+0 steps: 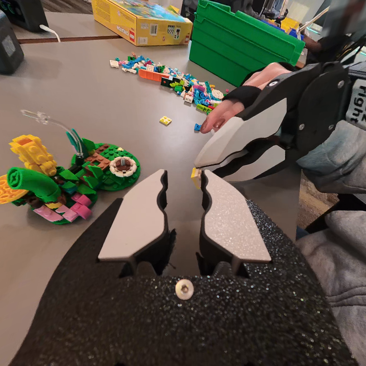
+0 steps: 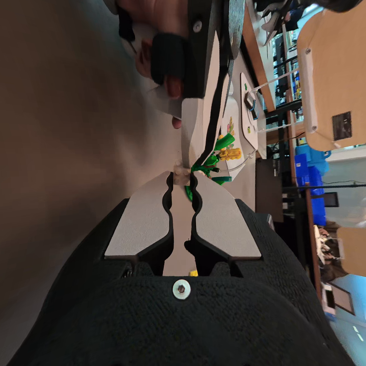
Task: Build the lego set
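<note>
My right gripper (image 2: 181,175) is shut on a small pale plate with a yellow underside (image 2: 181,176). In the left wrist view the right gripper (image 1: 198,166) comes in from the right, with the plate (image 1: 195,178) at its tip touching the outer tip of my left gripper's right finger (image 1: 227,208). My left gripper (image 1: 185,175) is open and empty, just above the grey table (image 1: 99,95). The part-built model (image 1: 79,178) with green base, yellow flower, green stem and pink petals sits to the left. It also shows in the right wrist view (image 2: 215,154), behind the left gripper's finger (image 2: 190,128).
A pile of loose bricks (image 1: 178,83) lies at the far middle. A loose yellow plate (image 1: 165,120) and a small blue piece (image 1: 197,126) lie nearer. A yellow set box (image 1: 142,21) and a green bin (image 1: 243,45) stand behind. The table edge runs at the right.
</note>
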The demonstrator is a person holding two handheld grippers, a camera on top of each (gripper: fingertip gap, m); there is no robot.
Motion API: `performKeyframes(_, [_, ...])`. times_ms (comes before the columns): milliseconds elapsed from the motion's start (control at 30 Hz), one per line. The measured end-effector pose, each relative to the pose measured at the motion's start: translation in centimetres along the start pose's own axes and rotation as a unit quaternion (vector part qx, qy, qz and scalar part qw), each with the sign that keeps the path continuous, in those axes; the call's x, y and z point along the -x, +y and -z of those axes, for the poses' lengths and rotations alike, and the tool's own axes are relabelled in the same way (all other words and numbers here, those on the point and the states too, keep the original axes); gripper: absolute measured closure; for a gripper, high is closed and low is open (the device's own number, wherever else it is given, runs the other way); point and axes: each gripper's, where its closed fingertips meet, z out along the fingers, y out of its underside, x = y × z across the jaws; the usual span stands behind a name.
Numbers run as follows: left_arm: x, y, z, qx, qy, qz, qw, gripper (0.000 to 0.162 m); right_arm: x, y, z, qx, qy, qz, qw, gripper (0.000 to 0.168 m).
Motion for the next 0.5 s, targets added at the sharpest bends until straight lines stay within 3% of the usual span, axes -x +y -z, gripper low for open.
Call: performKeyframes(500, [-1.4, 1.1, -0.3, 0.034, 0.029, -0.060, 0.997, 0.149, 0.2, -0.3, -0.1, -0.005, 0.025, 0.020, 0.999, 0.153])
